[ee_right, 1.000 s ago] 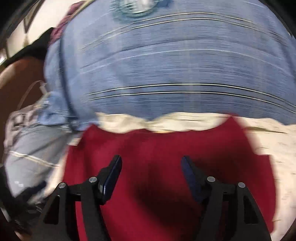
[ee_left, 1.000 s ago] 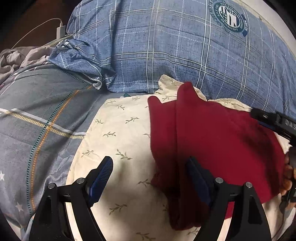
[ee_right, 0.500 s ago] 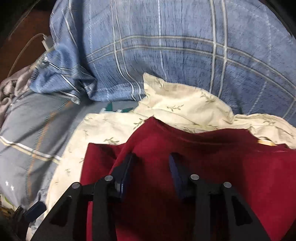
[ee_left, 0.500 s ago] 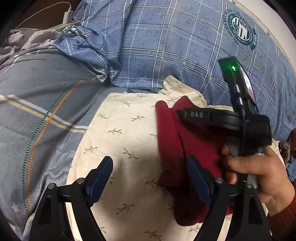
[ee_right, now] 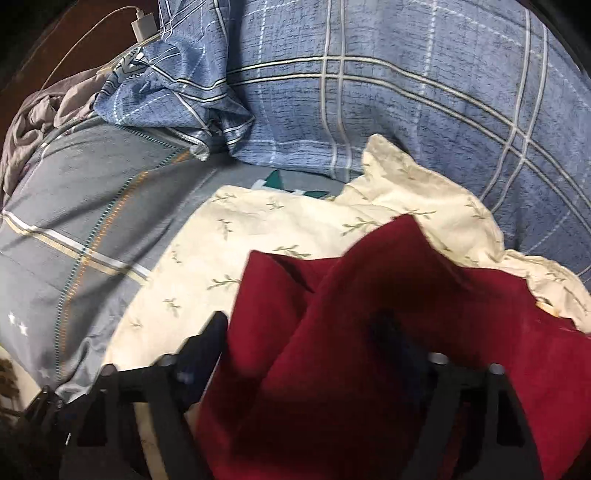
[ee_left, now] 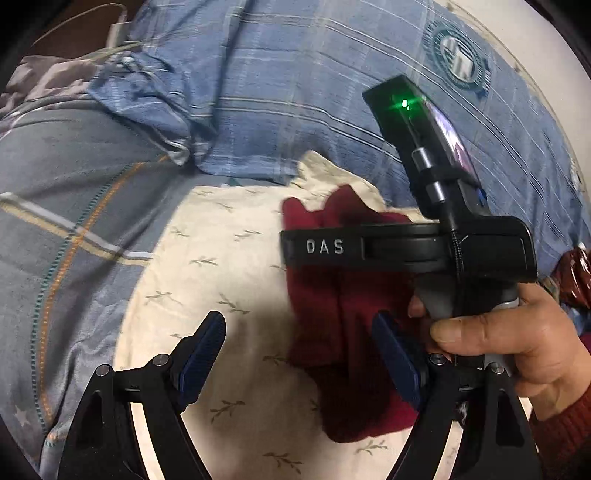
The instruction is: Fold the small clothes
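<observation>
Red cloth [ee_right: 369, 332] lay bunched on the cream sheet [ee_right: 229, 236] on the bed, in front of the blue pillow [ee_right: 406, 110]. Left tongs [ee_left: 295, 347] gaped wide, empty, their right finger at the cloth's edge. Right tongs [ee_right: 306, 339] were opening, cloth bunched between them; whether the pads pressed, can't tell. Risk: a thick wad slips out, or the fold drags crooked and snags the sheet.

Blue plaid pillow [ee_right: 388, 103] with round emblem [ee_left: 460, 62], cream leaf-print cloth [ee_right: 236, 236] spread below it, grey-blue striped bedsheet [ee_right: 85, 206] at left, crumpled grey fabric [ee_right: 33, 110] at far left, white charger plug [ee_right: 144, 26] with cable [ee_right: 77, 48] on dark surface.
</observation>
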A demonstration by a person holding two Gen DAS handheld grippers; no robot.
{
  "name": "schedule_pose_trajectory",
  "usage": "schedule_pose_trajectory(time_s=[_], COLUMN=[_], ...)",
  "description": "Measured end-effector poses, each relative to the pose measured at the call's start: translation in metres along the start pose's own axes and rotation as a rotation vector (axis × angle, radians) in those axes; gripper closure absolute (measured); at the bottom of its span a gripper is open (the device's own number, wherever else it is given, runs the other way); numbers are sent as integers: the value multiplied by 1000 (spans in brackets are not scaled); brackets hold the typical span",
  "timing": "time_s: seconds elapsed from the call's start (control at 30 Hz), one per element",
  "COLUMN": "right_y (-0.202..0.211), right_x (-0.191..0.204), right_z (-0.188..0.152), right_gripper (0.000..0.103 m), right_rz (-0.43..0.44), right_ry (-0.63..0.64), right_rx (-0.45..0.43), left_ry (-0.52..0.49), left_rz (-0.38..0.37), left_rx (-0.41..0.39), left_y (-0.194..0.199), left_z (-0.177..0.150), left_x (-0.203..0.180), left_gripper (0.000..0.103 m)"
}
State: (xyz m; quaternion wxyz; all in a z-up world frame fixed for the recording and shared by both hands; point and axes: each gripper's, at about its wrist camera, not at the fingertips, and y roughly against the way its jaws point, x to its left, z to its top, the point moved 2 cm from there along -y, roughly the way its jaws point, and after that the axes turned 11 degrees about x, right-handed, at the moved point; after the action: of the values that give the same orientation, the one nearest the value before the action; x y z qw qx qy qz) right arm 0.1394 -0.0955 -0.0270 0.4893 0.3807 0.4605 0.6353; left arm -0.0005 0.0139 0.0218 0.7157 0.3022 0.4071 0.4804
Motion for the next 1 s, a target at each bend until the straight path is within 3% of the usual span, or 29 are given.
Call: schedule_pose_trajectory(time_s=[0.03,0.1,0.27,0.47,0.5,0.63,0.7,0.77,0.83,0.87,0.9,0.93,1.0], right_y=[5,22,54,62,63,62,61,62,66,69,73,74,73], right_x=[-6,-25,-58,-70,-71,-77,-79,-80,-81,-80,-76,-72,-61], right_z=[-3,-12,-23,-29,-30,-35,-36,-37,-36,-35,-33,-31,-25], right_gripper=[73,85,87,87,87,87,87,80,65,45,31,25,24], right_rz=[33,150,267,297,294,295,286,289,296,305,308,300,274], right_ry=[-10,-70,-127,-154,-154,-161,-166,-174,-200,-206,-202,-194,-162], right_rx=[-12,-56,-145,-163,-165,-159,-153,-142,-149,-164,-188,-201,-194], left_ry=[-10,-38,-88,-104,-90,-67,-77,-98,-110,-117,-120,-119,-120], left_rz=[0,-1,-46,65,55,-39,-41,-51,-59,-66,-73,-83,-94], left_rx=[4,10,35,40,37,58,36,20,2,-3,-8,-12,-13], left_y=[-1,-3,-13,-27,-27,-31,-29,-26,-22,-20,-17,-15,-12], left_z=[-1,-2,-4,-4,-4,-4,-4,-6,-8,-9,-12,-12,-14], left_x=[-2,-9,-24,-26,-26,-31,-32,-37,-40,-40,-41,-40,-38], left_gripper=[21,21,18,20,22,60,67,74,75,75,76,76,76])
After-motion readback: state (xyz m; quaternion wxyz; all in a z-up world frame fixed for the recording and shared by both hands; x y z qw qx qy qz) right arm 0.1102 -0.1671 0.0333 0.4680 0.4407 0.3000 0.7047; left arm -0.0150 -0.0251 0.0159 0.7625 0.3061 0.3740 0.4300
